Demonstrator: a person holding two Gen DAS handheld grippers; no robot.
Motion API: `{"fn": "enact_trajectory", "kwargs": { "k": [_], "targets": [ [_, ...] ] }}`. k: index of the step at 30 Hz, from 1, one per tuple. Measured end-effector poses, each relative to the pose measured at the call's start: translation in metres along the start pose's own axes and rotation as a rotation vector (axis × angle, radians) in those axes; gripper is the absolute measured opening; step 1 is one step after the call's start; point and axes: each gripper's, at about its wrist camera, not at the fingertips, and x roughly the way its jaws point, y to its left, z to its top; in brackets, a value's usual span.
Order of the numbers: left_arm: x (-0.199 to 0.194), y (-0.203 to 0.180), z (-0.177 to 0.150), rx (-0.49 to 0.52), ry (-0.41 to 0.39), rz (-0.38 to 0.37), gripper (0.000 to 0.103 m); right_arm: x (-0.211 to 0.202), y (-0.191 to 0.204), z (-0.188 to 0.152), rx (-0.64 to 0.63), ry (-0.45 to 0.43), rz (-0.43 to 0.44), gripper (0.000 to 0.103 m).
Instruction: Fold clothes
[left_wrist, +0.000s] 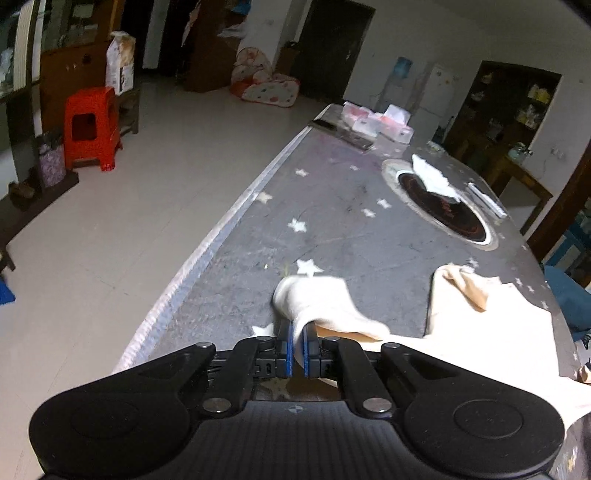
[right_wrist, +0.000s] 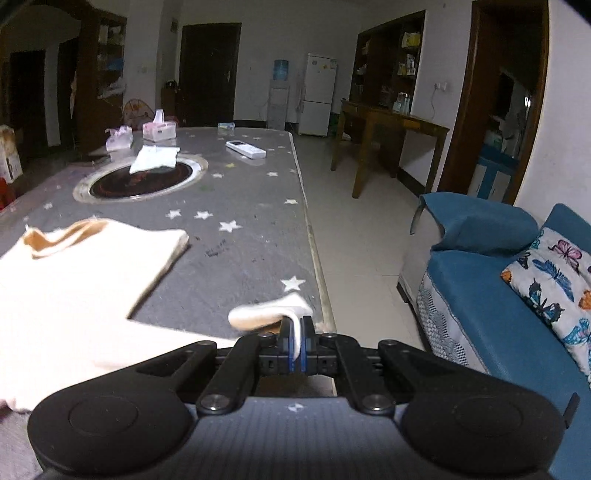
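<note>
- Your left gripper (left_wrist: 298, 332) is clamped on a corner of the cream garment (left_wrist: 480, 317); the cloth is pinched between the blue pads (left_wrist: 289, 347) and bulges out ahead of them.
- Your right gripper (right_wrist: 296, 328) is also closed tight on the garment (right_wrist: 74, 273), with a rolled white fold of it sticking out leftward from the pads (right_wrist: 291, 343).
- The garment lies on the near end of the table (right_wrist: 236, 258), on the grey star-print cover; most of it spreads flat, with its tan-lined neck opening (right_wrist: 59, 236) pointing toward the table's far end.
- In the right wrist view, the corner you hold sits close to the table's right edge.
- In the left wrist view, the held corner is raised just above the cover, nearer the left edge (left_wrist: 221, 236).
- Mid-table is a round black hob (right_wrist: 142, 179) with a white cloth (right_wrist: 155, 157) partly over it.
- A remote (right_wrist: 245, 148) lies toward the far right corner; tissue packs (right_wrist: 159, 129) stand at the far end.
</note>
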Motion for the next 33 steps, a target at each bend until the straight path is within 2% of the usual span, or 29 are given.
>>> {"fn": "enact_trajectory", "kwargs": {
  "k": [2, 4, 5, 8, 13, 16, 18, 22, 28, 31, 33],
  "targets": [
    [0.003, 0.001, 0.001, 0.005, 0.006, 0.029, 0.013, 0.002, -0.001, 0.0, -0.005, 0.015, -0.016, 0.012],
    [0.005, 0.0, 0.0, 0.023, 0.011, 0.056, 0.015, 0.004, -0.001, -0.004, -0.02, 0.033, -0.02, 0.014],
    [0.003, -0.002, -0.002, 0.042, 0.009, 0.062, 0.016, 0.002, 0.0, -0.006, -0.027, 0.037, -0.019, 0.018],
    [-0.008, -0.005, -0.011, 0.092, -0.006, 0.052, 0.023, -0.015, 0.003, -0.008, -0.065, 0.02, 0.02, 0.02],
    [-0.031, -0.037, -0.038, 0.252, -0.007, -0.092, 0.026, -0.042, 0.024, -0.008, -0.164, -0.001, 0.138, 0.024],
    [-0.041, -0.063, -0.059, 0.36, 0.009, -0.203, 0.034, -0.056, 0.041, -0.009, -0.232, -0.01, 0.224, 0.032],
    [-0.044, -0.083, -0.074, 0.434, 0.022, -0.278, 0.045, -0.066, 0.053, -0.009, -0.276, -0.016, 0.281, 0.032],
    [-0.047, -0.123, -0.099, 0.577, 0.018, -0.384, 0.051, -0.075, 0.084, -0.018, -0.364, 0.011, 0.436, 0.038],
    [-0.037, -0.153, -0.117, 0.706, 0.022, -0.424, 0.053, -0.074, 0.139, -0.041, -0.549, 0.043, 0.576, 0.038],
    [-0.031, -0.158, -0.121, 0.732, 0.022, -0.422, 0.053, -0.071, 0.158, -0.048, -0.654, 0.027, 0.587, 0.039],
    [-0.025, -0.16, -0.122, 0.741, 0.022, -0.422, 0.047, -0.069, 0.167, -0.052, -0.721, 0.01, 0.588, 0.039]
  ]
}}
